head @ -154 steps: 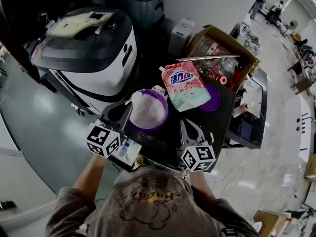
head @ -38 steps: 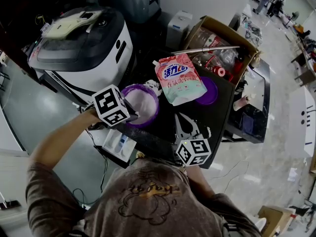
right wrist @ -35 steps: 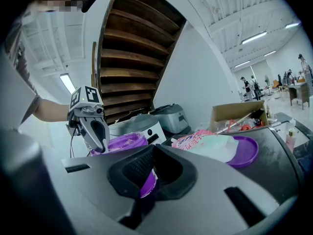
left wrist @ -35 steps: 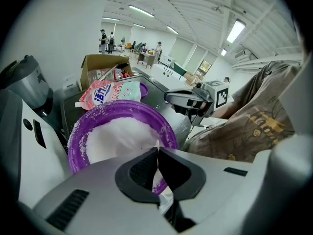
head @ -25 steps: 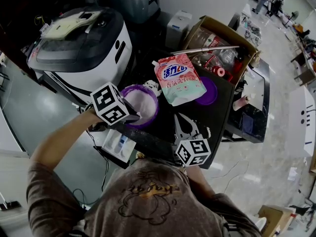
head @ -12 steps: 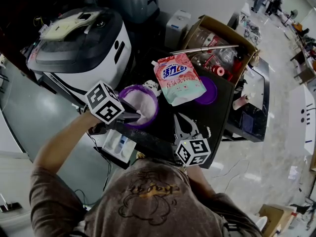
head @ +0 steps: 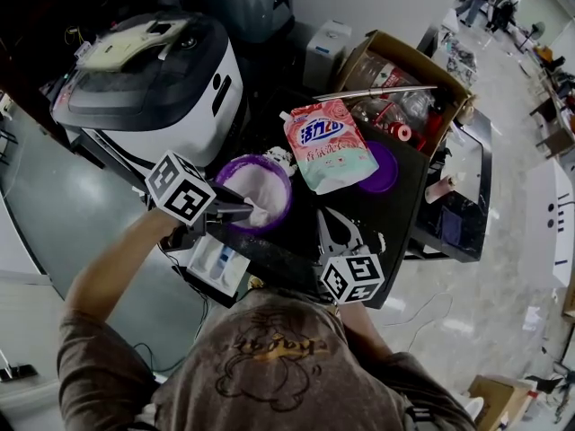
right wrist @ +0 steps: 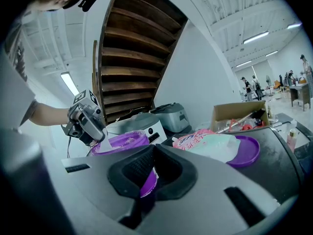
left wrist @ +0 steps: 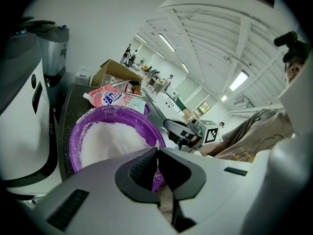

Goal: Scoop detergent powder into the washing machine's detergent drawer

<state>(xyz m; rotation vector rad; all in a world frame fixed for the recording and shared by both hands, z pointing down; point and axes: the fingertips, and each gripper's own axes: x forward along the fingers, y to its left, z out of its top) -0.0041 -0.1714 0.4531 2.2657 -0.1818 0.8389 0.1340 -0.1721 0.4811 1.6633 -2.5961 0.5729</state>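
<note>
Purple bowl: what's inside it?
White powder fills the bowl, and the left gripper's scoop dips into it. The powder hides the bowl's bottom.

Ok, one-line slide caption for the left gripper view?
Left gripper holds a thin white scoop at the powder-filled purple bowl.

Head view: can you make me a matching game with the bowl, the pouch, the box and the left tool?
Things:
1. purple bowl
2. pouch
3. cardboard box
4. left tool

What fits:
a. pink
b. brown
c. full of white powder
d. gripping a white scoop

Pairs: 1-c, 2-a, 3-b, 4-d.
</note>
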